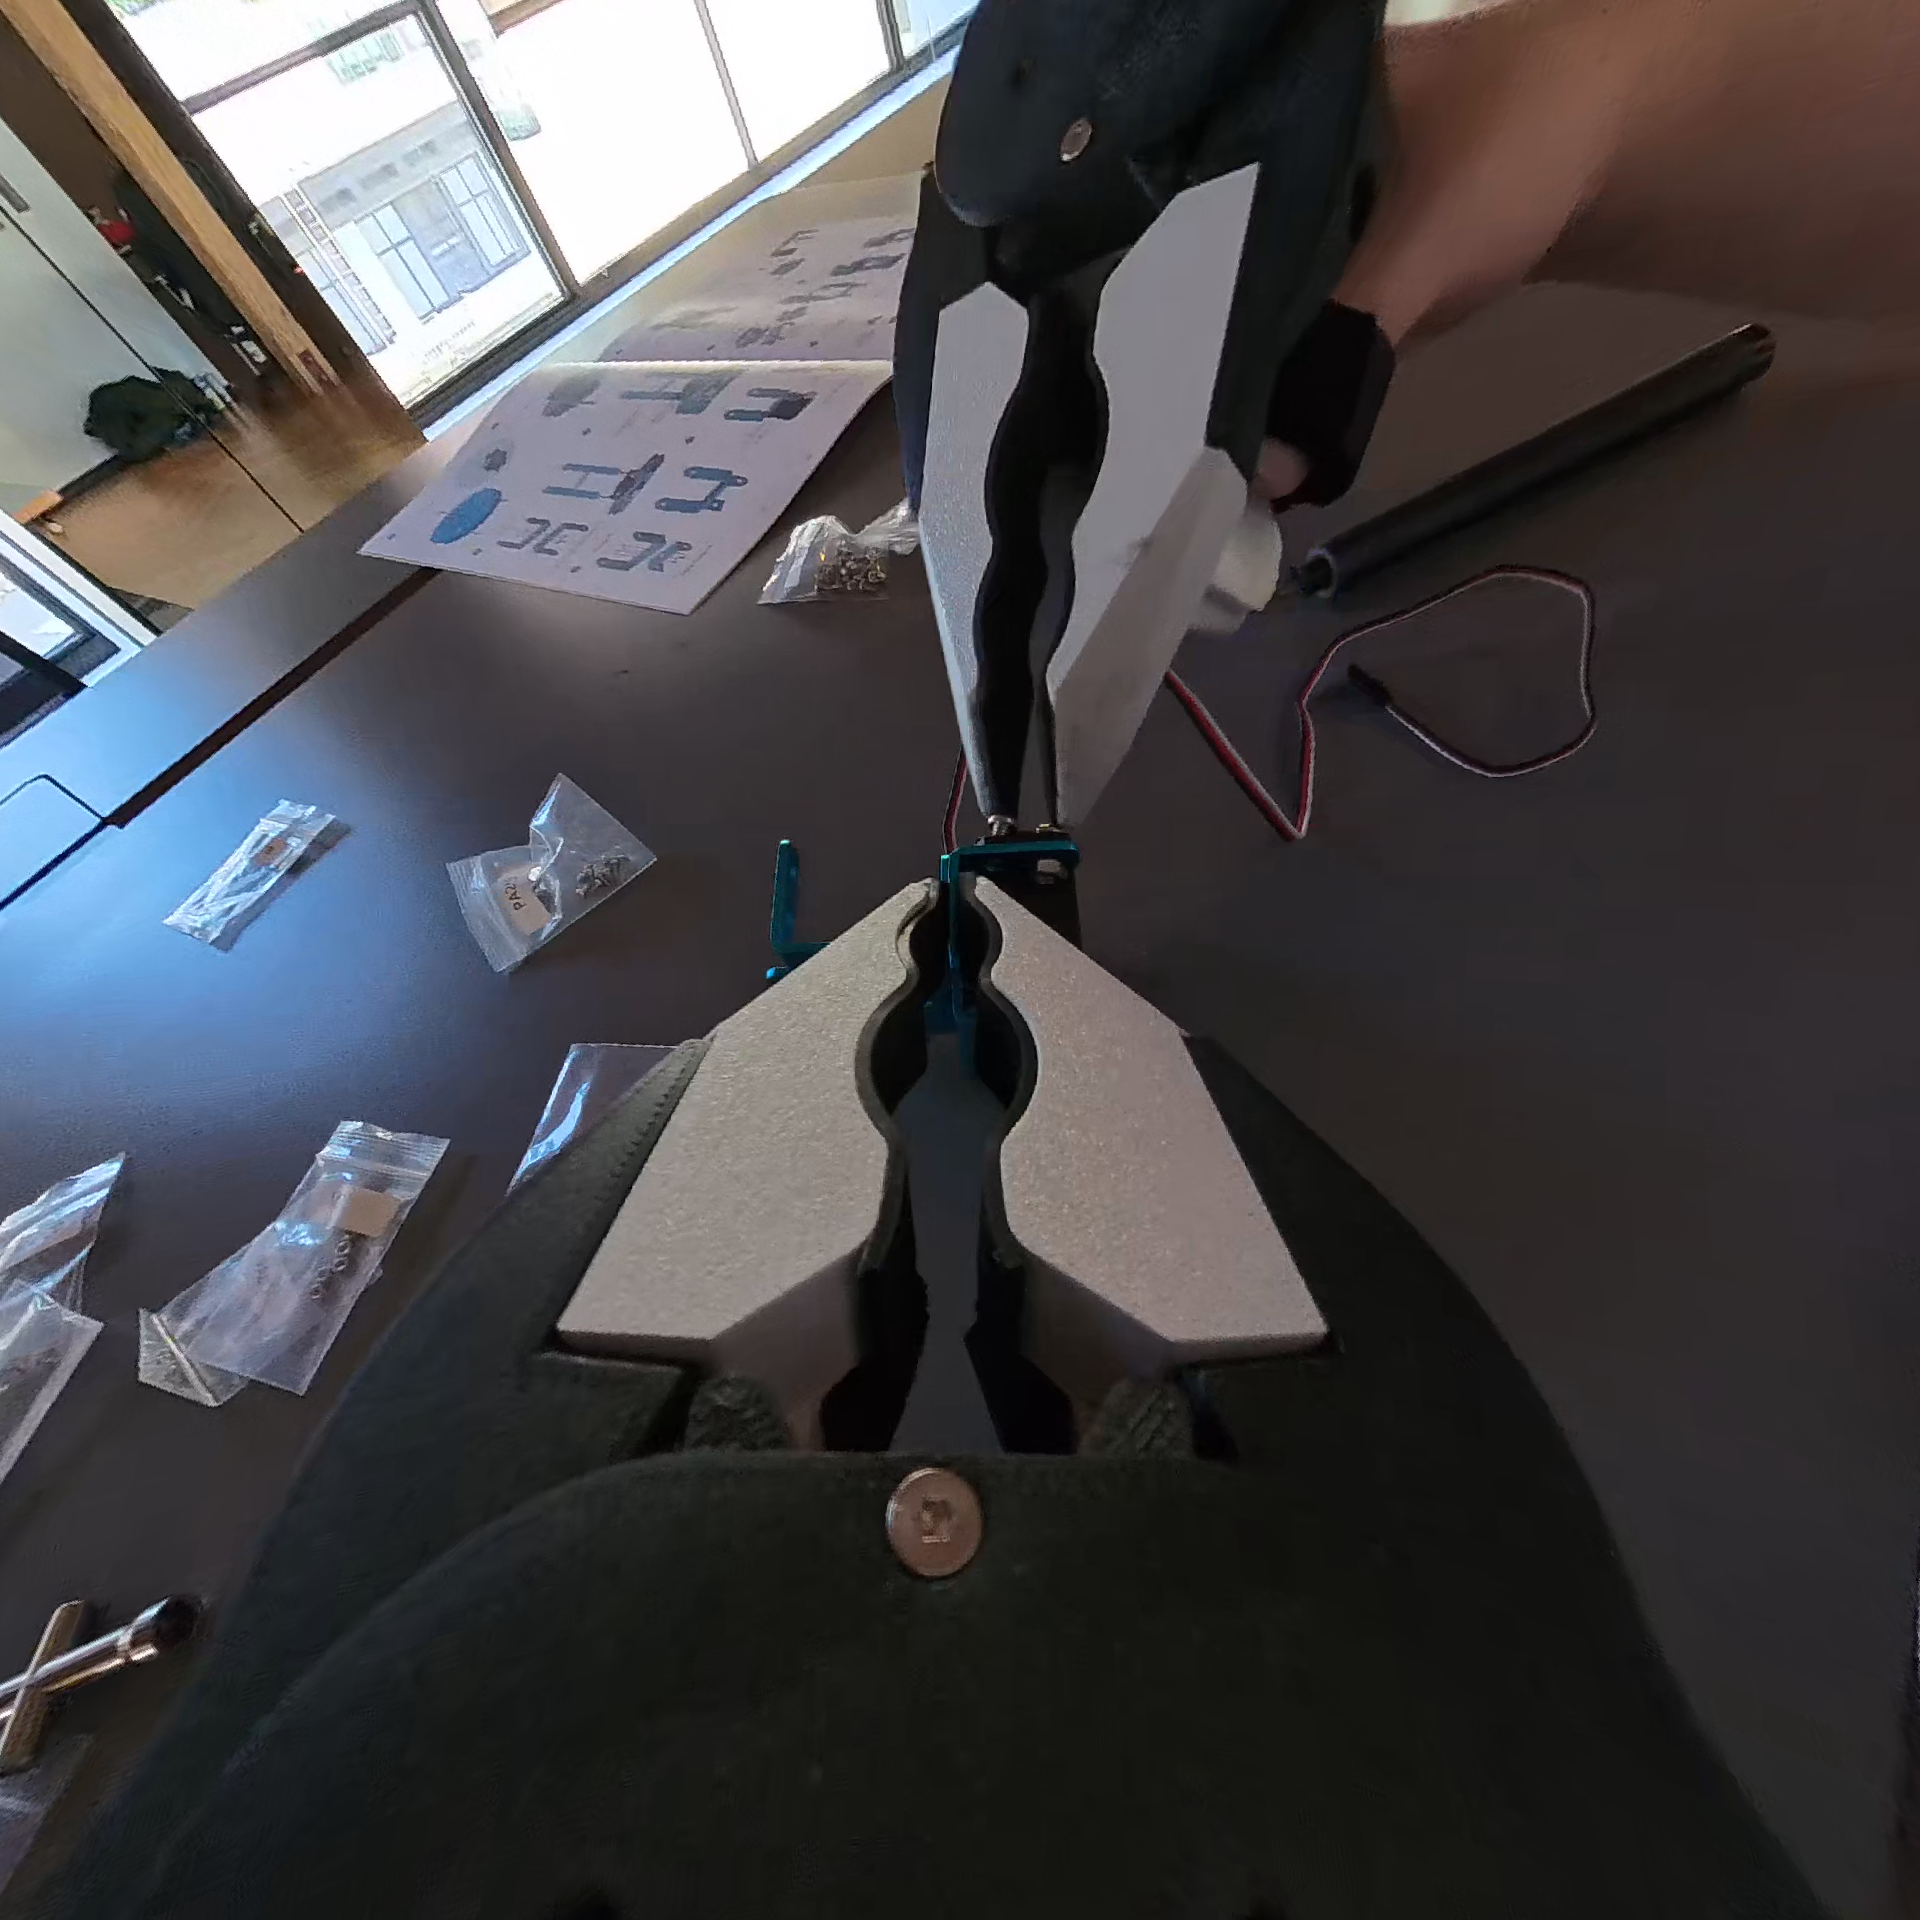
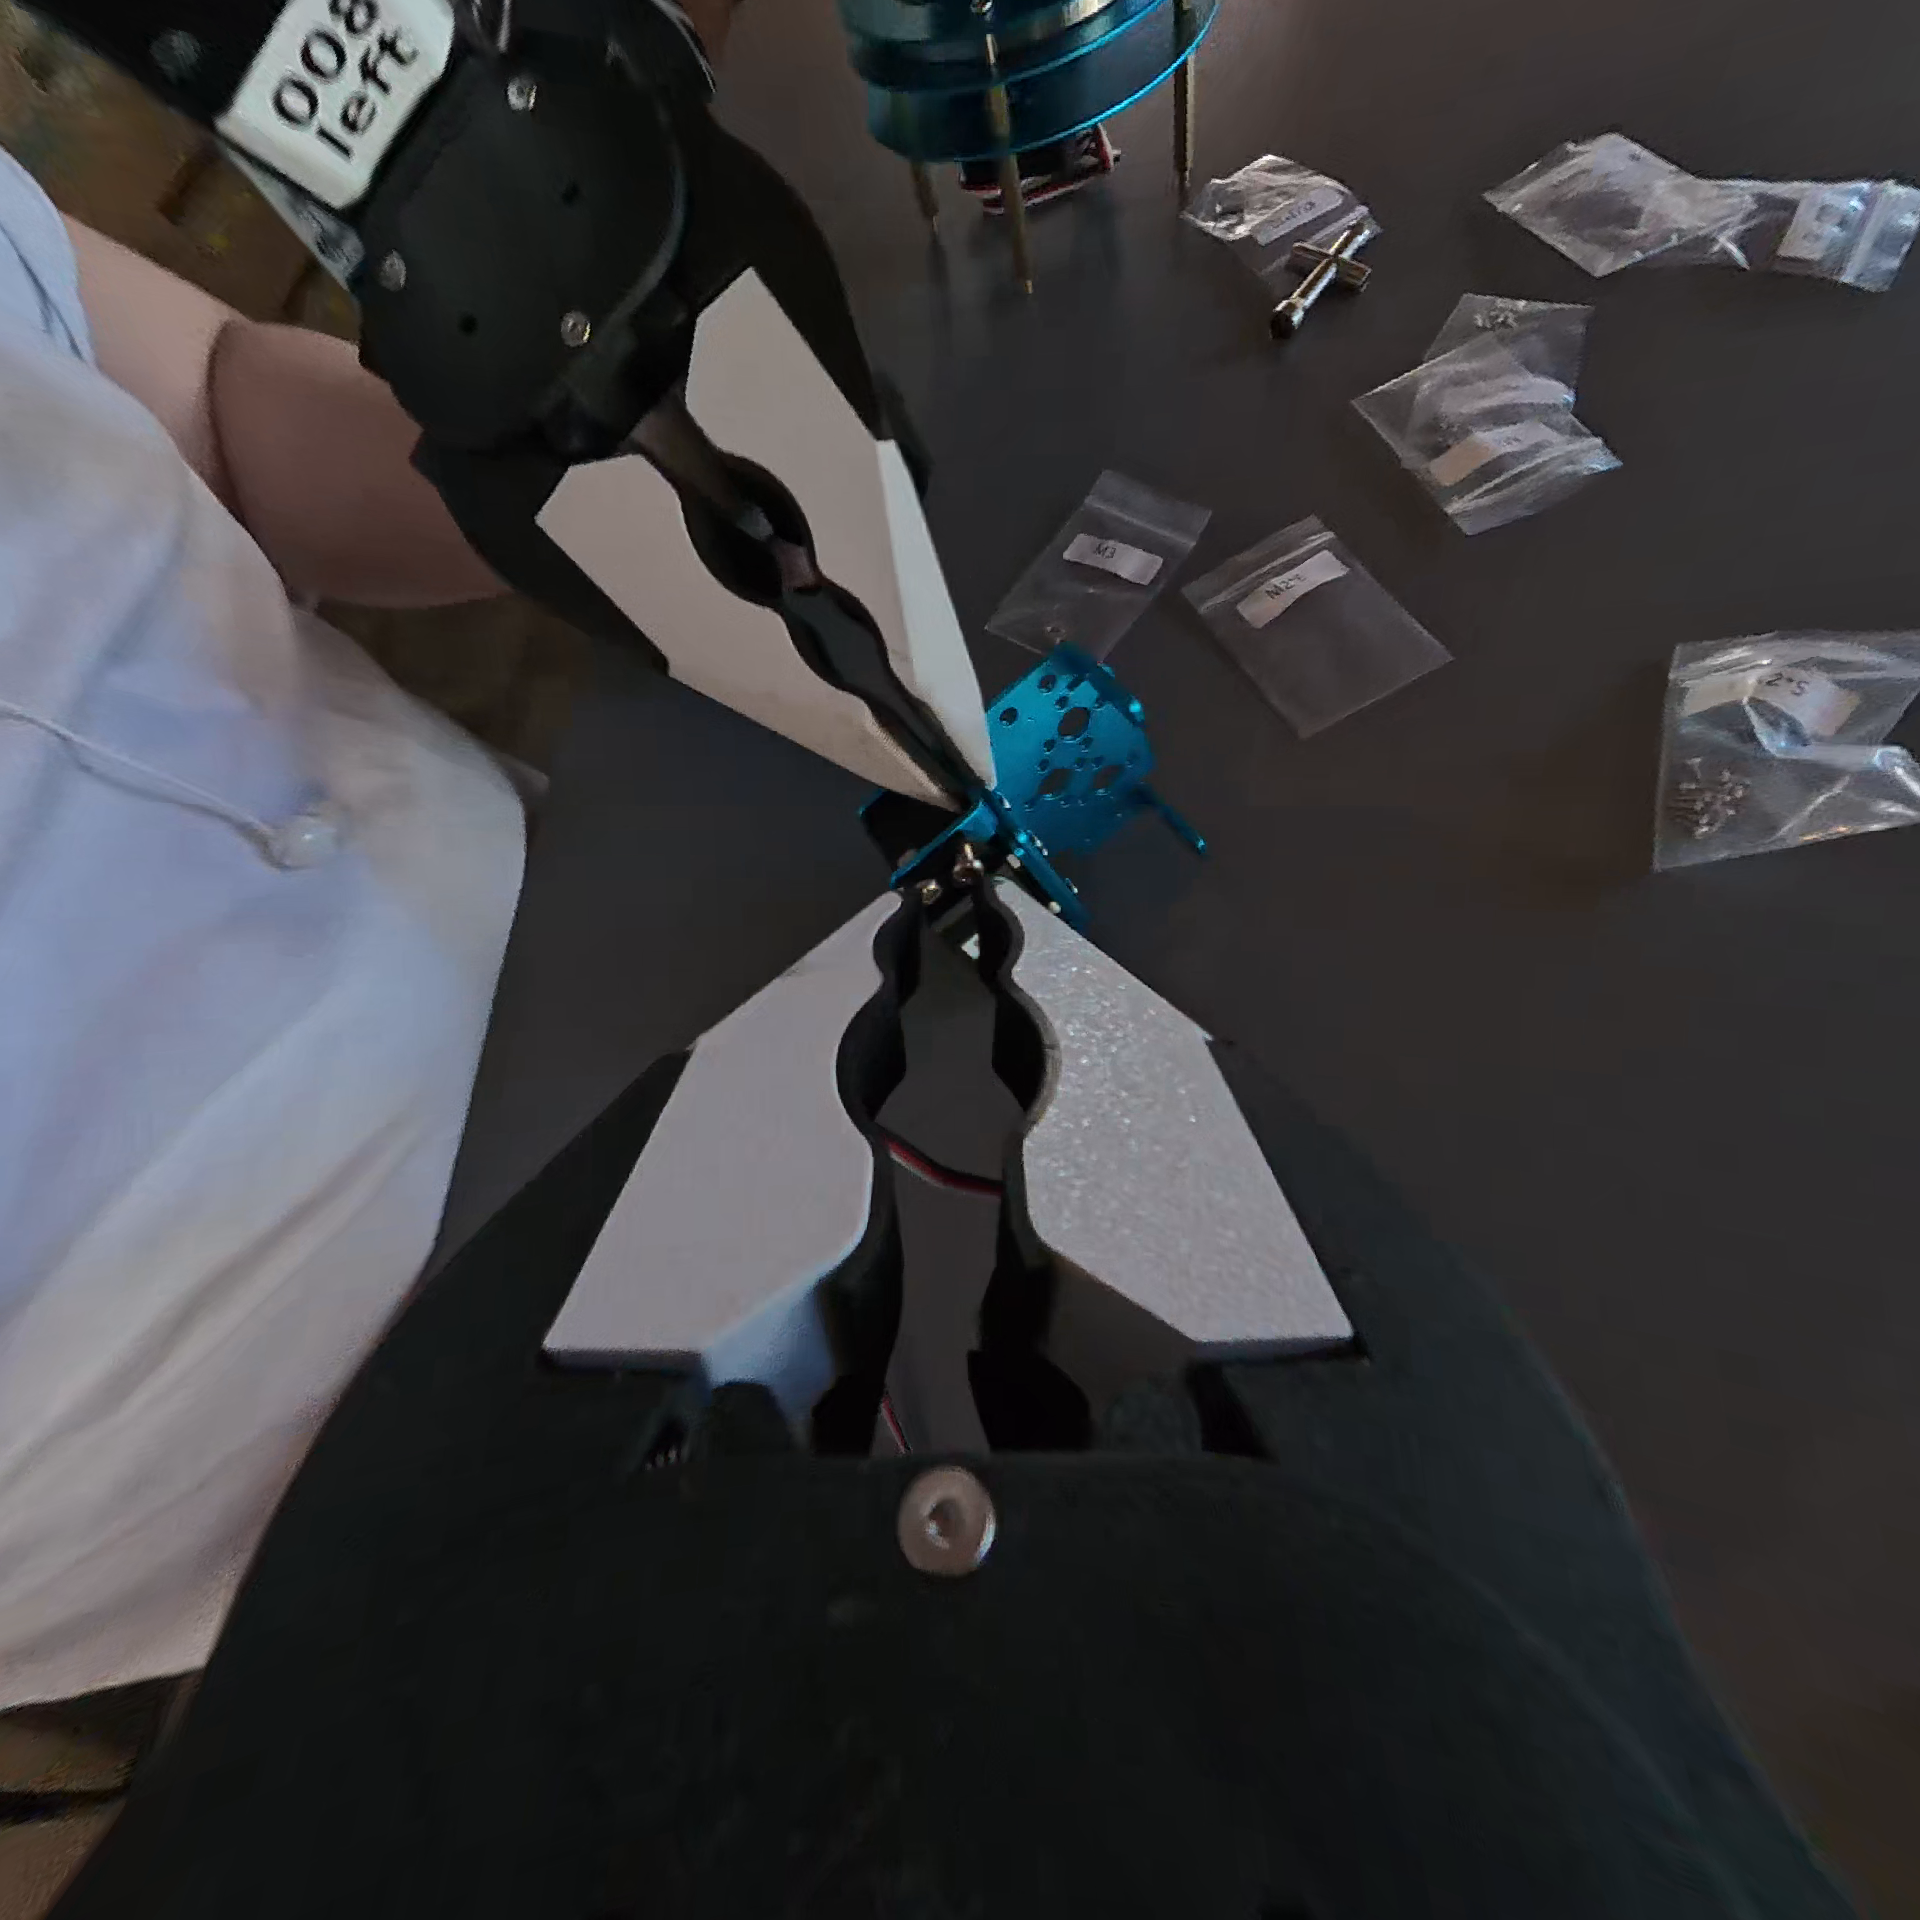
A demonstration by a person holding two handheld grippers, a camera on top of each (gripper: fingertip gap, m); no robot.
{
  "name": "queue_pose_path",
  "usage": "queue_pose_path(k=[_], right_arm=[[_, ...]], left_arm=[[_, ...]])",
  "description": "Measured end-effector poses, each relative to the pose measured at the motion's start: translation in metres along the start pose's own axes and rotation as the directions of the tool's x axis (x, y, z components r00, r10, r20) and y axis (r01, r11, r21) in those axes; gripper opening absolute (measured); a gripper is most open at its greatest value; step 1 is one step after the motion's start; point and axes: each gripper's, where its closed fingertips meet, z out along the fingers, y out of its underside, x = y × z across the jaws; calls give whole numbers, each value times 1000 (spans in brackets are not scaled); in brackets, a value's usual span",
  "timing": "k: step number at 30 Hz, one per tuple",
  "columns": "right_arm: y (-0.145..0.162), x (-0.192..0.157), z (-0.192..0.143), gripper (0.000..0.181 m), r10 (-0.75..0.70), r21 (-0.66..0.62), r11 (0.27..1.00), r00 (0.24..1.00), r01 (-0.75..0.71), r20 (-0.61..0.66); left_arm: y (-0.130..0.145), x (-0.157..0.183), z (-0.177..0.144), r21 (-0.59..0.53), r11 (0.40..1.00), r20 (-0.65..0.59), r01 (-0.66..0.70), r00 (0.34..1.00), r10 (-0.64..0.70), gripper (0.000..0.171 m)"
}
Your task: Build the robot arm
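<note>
A blue perforated metal bracket (image 2: 1060, 748) with a black servo (image 1: 1060, 904) set in it is held above the dark table (image 1: 1558, 1039). My left gripper (image 1: 951, 894) is shut on the bracket's thin blue wall (image 1: 954, 987). It enters the right wrist view from the upper left (image 2: 961, 790). My right gripper (image 2: 954, 902) comes down from above in the left wrist view (image 1: 1023, 821). It is closed at the servo's top edge, beside two small screws (image 2: 967, 854) standing on the bracket's flange. The servo's red, white and black wire (image 1: 1455, 675) trails across the table.
Several small clear bags of hardware (image 1: 545, 873) (image 2: 1314, 629) lie around. A printed instruction sheet (image 1: 623, 488), a black tube (image 1: 1538, 457), a metal cross wrench (image 2: 1320, 265) and a blue round assembly on standoffs (image 2: 1029, 83) are on the table. A person in a white shirt (image 2: 208, 935) is at the left. The grippers are tip to tip, or close to it. The metal cross wrench (image 2: 1320, 265) is about 25 centimeters from both grippers' fingertips. Look for it in the left wrist view (image 1: 45, 1671) too.
</note>
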Motion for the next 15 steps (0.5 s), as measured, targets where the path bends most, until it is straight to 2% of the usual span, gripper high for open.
queue_pose_path(k=[4,6,8,12,15], right_arm=[[-7,8,-3,7,95,80,992,995,-97,24],[-8,4,-2,7,120,75,989,990,-125,71],[-1,3,2,8,119,15,993,989,-120,84],[-3,4,1,5,132,-3,991,984,-132,121],[-1,2,0,5,38,-30,999,990,-35,134]], left_arm=[[-1,1,0,19,999,-9,34,999,-33,1],[-1,1,1,21,999,-8,34,999,-34,1],[-1,1,2,23,999,-13,36,999,-36,1],[-1,1,2,26,999,-18,38,999,-38,2],[-2,3,3,28,999,-37,36,999,-34,2]])
